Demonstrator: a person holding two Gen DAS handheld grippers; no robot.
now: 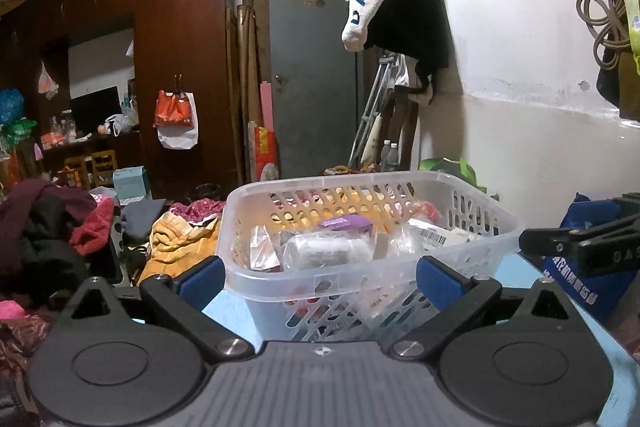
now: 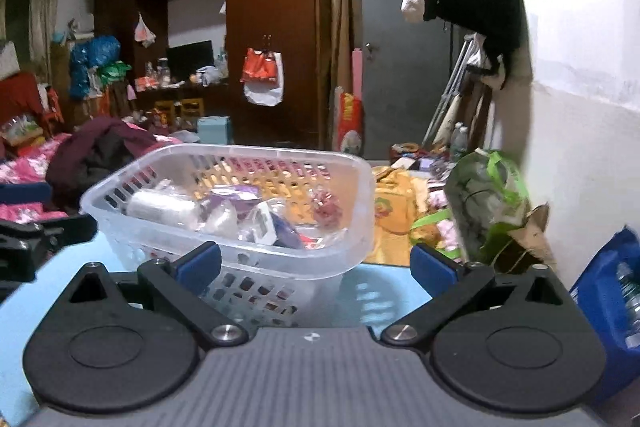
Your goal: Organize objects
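1 clear basket (image 1: 360,279) of wrapped packets on 1 blue table (image 2: 384,291); 2 claws, left (image 1: 320,277) and right (image 2: 316,261), both spread, pinching nothing.

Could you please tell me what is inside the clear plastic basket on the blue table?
The basket holds a purple box, a white wrapped bundle and a barcoded packet; whatever lies beneath them is covered.

Translucent white perforated basket (image 1: 372,279) ahead of the tool, holding a purple box (image 1: 345,223); light blue surface (image 2: 380,291); blue tool pads (image 1: 199,281).
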